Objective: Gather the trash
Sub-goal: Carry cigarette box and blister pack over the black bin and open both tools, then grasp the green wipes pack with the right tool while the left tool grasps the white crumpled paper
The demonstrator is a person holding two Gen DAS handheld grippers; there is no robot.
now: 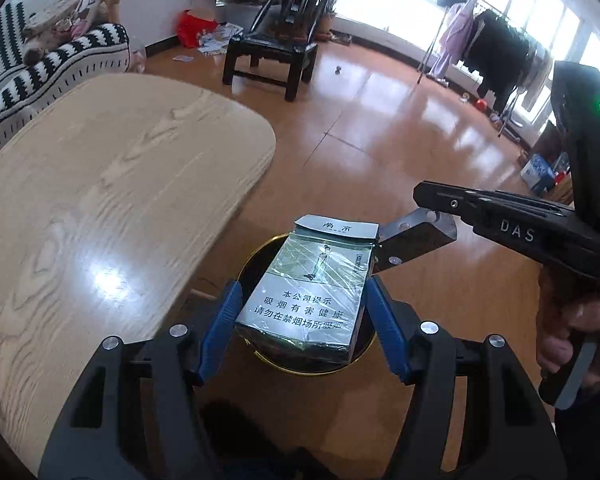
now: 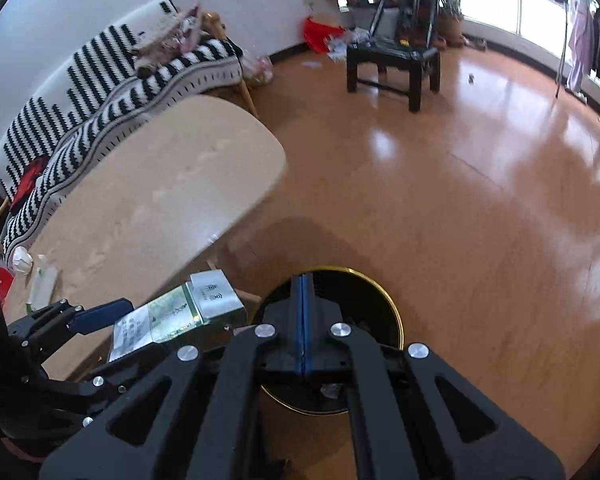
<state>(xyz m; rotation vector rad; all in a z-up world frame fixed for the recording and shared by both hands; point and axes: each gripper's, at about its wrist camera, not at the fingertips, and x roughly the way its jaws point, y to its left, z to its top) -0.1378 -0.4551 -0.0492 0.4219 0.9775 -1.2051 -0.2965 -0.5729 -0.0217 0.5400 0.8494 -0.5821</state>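
A cigarette pack point(image 1: 308, 292) wrapped in clear film sits between the blue pads of my left gripper point(image 1: 303, 282), which is shut on its two sides. It hangs over a black trash bin with a gold rim point(image 1: 262, 356) on the floor. My right gripper point(image 1: 380, 256), held by a hand point(image 1: 572, 332), is just right of the pack's top. In the right wrist view my right gripper point(image 2: 303, 280) is shut with nothing between its pads, above the bin's rim point(image 2: 394, 312). The pack point(image 2: 180, 312) is to its left, beside a left finger point(image 2: 100, 314). A scrap point(image 2: 332, 390) lies inside the bin.
A light wooden table point(image 1: 112, 184) stands left of the bin, with white and red bits at its near end point(image 2: 24, 260). Behind it is a striped sofa point(image 1: 40, 64). A black chair point(image 1: 276, 44), red bag and papers point(image 1: 196, 32) and a clothes rack point(image 1: 496, 60) stand across the wooden floor.
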